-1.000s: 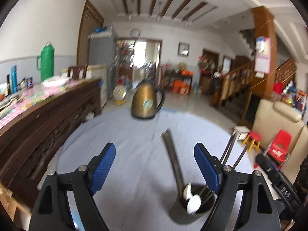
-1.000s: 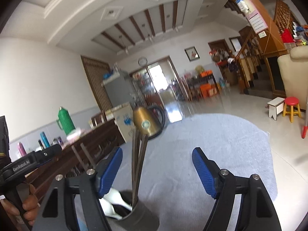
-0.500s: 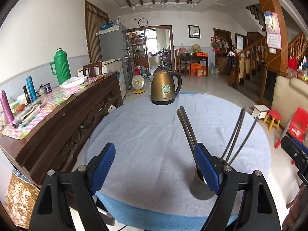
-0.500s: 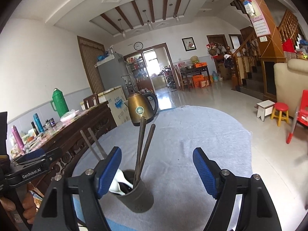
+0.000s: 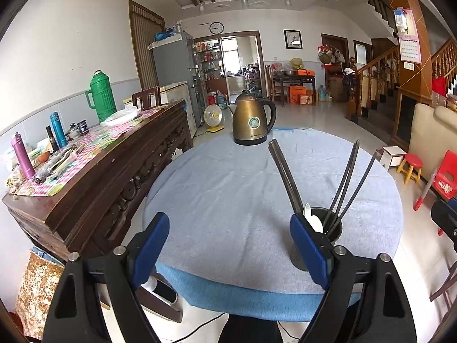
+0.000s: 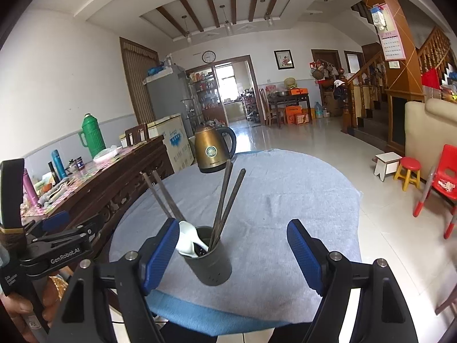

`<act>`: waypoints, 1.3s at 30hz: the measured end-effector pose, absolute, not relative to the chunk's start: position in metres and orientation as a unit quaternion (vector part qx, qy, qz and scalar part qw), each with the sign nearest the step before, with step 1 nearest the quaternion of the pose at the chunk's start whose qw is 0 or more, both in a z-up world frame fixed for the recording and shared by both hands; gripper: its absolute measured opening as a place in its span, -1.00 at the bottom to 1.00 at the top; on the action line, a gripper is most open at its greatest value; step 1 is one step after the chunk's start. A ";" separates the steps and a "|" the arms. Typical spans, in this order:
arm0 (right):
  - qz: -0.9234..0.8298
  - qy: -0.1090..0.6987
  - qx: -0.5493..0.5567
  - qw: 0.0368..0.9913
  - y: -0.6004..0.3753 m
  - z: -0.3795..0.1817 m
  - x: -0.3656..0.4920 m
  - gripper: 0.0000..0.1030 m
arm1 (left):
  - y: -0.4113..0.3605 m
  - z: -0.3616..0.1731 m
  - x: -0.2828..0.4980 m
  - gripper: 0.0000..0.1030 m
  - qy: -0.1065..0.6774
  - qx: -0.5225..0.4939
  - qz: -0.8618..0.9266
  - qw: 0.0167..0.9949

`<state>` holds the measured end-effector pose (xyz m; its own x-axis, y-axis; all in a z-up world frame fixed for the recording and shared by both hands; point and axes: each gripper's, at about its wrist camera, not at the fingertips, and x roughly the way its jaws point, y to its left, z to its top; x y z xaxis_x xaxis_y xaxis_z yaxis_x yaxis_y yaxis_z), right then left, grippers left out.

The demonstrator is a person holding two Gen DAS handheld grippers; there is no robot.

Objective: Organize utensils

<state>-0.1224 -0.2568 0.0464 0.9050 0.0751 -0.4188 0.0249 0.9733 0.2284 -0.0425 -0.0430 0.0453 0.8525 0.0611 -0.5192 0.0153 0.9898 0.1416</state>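
Note:
A dark grey utensil holder (image 6: 210,260) stands near the front edge of the round table (image 6: 274,194). It holds several dark chopsticks (image 6: 225,203) and white spoons (image 6: 187,238). It also shows in the left wrist view (image 5: 331,228), behind the right finger. My left gripper (image 5: 228,245) is open and empty, held back from the table's front edge. My right gripper (image 6: 231,248) is open and empty, with the holder just beyond its left finger. The left gripper's body (image 6: 51,245) shows at the left of the right wrist view.
A brass kettle (image 5: 252,123) stands at the table's far side. A long wooden sideboard (image 5: 94,177) with bottles and a green thermos (image 5: 100,97) runs along the left. Small stools and a red chair (image 6: 445,177) stand on the floor at the right.
Both grippers have pulled back and away from the holder toward the table's front edge. The holder and its utensils stay in place. Both grippers stay open.

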 end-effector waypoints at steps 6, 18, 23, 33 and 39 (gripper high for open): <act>0.014 0.245 0.117 0.962 -0.243 0.039 -0.118 0.61 | -0.038 0.040 -0.043 0.74 0.274 0.079 0.029 0.958; 0.010 0.276 0.107 0.955 -0.220 0.034 -0.106 0.61 | -0.028 0.038 -0.056 0.74 0.272 0.073 0.033 0.959; 0.007 0.276 0.106 0.955 -0.217 0.034 -0.105 0.61 | -0.023 0.039 -0.056 0.74 0.272 0.067 0.035 0.959; 0.001 0.278 0.110 0.954 -0.219 0.033 -0.104 0.61 | -0.027 0.039 -0.055 0.74 0.273 0.070 0.030 0.959; 0.000 0.281 0.112 0.953 -0.220 0.031 -0.103 0.61 | -0.027 0.038 -0.056 0.74 0.273 0.071 0.031 0.959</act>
